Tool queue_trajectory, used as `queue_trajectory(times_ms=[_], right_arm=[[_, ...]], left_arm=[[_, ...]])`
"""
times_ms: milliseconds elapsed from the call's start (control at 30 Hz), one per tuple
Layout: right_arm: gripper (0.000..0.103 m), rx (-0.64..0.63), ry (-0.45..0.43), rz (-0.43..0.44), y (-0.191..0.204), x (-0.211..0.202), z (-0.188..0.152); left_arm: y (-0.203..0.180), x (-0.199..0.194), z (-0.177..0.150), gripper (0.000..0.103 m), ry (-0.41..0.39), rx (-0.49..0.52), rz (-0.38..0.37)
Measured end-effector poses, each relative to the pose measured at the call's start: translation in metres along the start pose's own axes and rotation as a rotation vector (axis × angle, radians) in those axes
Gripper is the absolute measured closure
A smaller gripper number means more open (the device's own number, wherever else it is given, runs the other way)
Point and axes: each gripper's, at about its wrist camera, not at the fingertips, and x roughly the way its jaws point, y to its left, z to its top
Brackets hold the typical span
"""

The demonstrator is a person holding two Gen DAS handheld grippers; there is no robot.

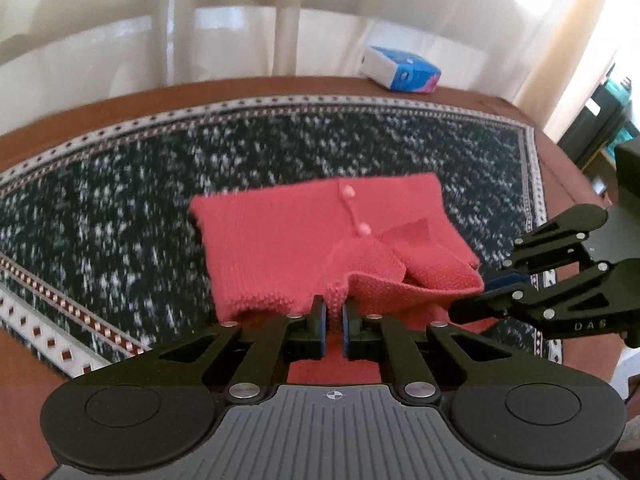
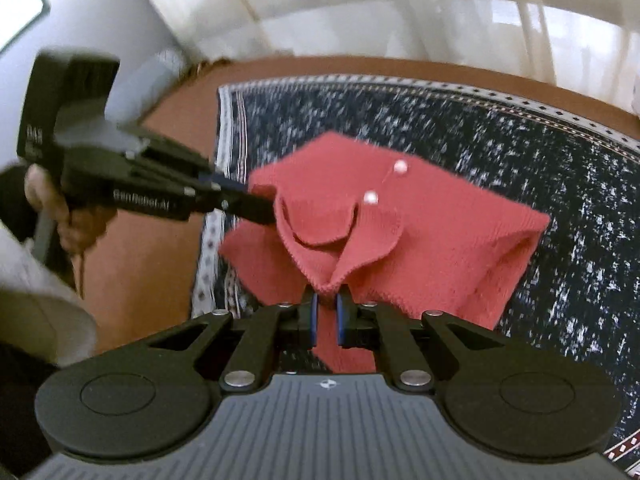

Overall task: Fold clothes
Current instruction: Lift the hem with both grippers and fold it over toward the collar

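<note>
Now, the readout from my fingers outward.
Left gripper (image 1: pixel 334 322): jaws a narrow slit apart, knit edge sitting between the pads; I can't tell if they still pinch.
Right gripper (image 2: pixel 327 314): pads nearly together, pinching a red hem corner.
Red knit garment (image 1: pixel 280 240): partly folded on the patterned cloth (image 1: pixel 120 184), near edge lifted, two pale beads (image 1: pixel 363 229) on a cord.
Doing it well: I'd carry both corners level, lay edge onto edge, then let go.
Containers: only a blue-and-white box (image 1: pixel 400 68) at the table's (image 1: pixel 460 96) far edge; contents hidden.
</note>
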Motion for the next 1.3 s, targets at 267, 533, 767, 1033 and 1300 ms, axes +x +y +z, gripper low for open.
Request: queue_trajectory(times_ms=[267,533,767,1033,1300], right_arm=[[0.095,-0.033,-0.024,-0.024,0.015,-0.012,-0.003],[0.096,-0.019,0.058,-0.047,0.014,0.005,-0.02],[0.091,0.151,0.003,-0.096,0.004,-0.009,-0.027],[0.058,0.422,-0.168,-0.198,-0.022,-0.023,-0.022],[0.058,0.257,-0.104,-0.294,-0.004,0.004,-0.02]], left_arm=[[-0.008,-0.017,-0.005,0.088,-0.043,0.011,-0.02],[-0.005,0.008,-0.028,0.075,0.055,-0.004,-0.019],[0.006,-0.02,-0.033,0.045,0.013,-0.109,-0.016],[0.024,-0.009,-0.028,0.043,-0.003,-0.339,-0.026],[0.023,0.01,-0.028,0.039,0.009,-0.438,-0.034]])
